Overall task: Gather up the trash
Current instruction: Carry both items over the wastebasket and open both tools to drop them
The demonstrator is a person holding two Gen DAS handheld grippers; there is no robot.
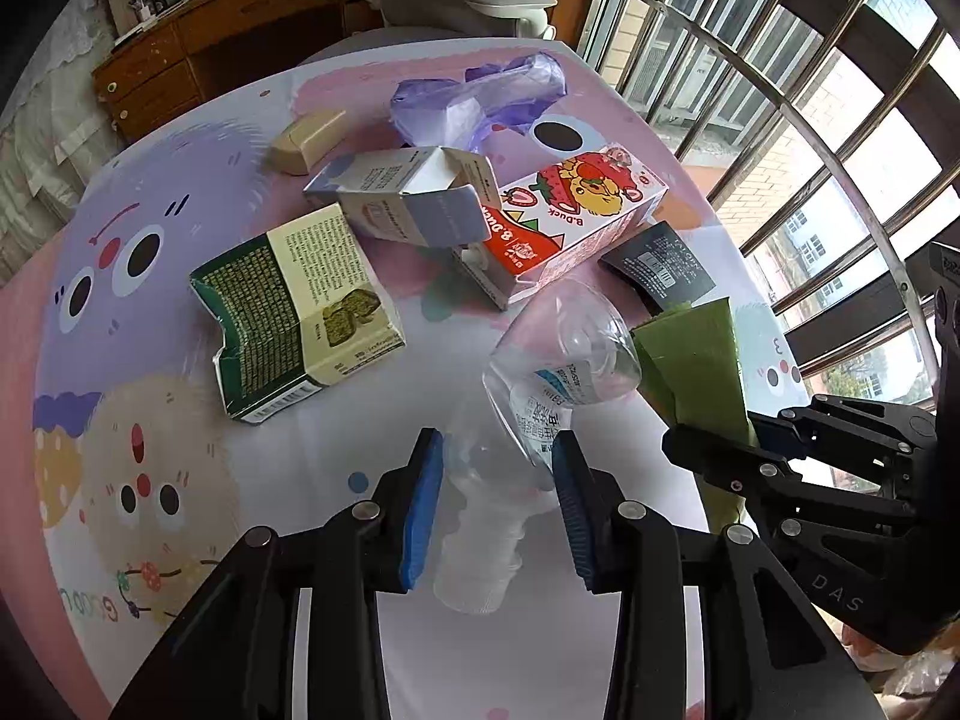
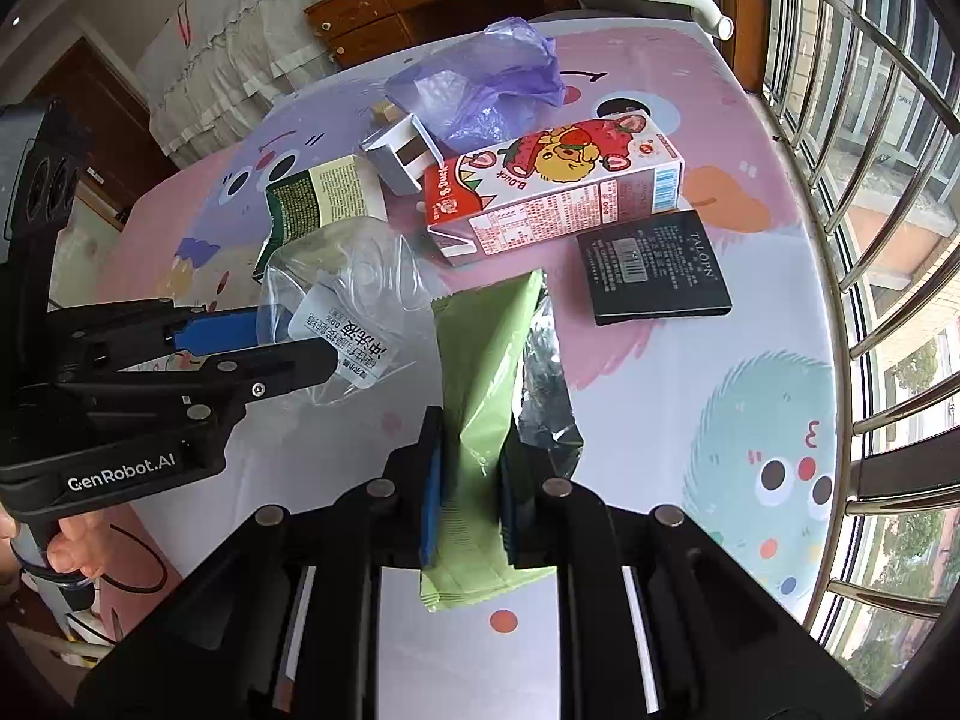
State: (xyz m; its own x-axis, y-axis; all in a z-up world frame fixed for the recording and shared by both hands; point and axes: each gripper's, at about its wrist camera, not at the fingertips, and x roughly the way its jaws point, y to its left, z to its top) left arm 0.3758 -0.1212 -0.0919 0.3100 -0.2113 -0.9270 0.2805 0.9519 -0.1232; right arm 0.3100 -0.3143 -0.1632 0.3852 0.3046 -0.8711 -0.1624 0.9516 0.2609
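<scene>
My left gripper (image 1: 498,450) is shut on a crushed clear plastic bottle (image 1: 564,360), whose neck points back between the blue pads. The right wrist view shows the same gripper (image 2: 294,342) holding the bottle (image 2: 354,300) above the tablecloth. My right gripper (image 2: 471,480) is shut on a green foil pouch (image 2: 486,372) that stands up between its pads. The pouch (image 1: 696,360) and that gripper (image 1: 714,432) sit at the right of the left wrist view. A strawberry drink carton (image 2: 552,198), a black box (image 2: 654,270) and a green-and-cream box (image 1: 294,312) lie on the table.
An opened grey-white carton (image 1: 408,198), a purple plastic bag (image 1: 474,96) and a small beige box (image 1: 306,141) lie farther back on the cartoon tablecloth (image 1: 150,480). Window bars (image 2: 870,180) run along the right. A chair (image 1: 456,0) and wooden desk (image 1: 240,24) stand behind.
</scene>
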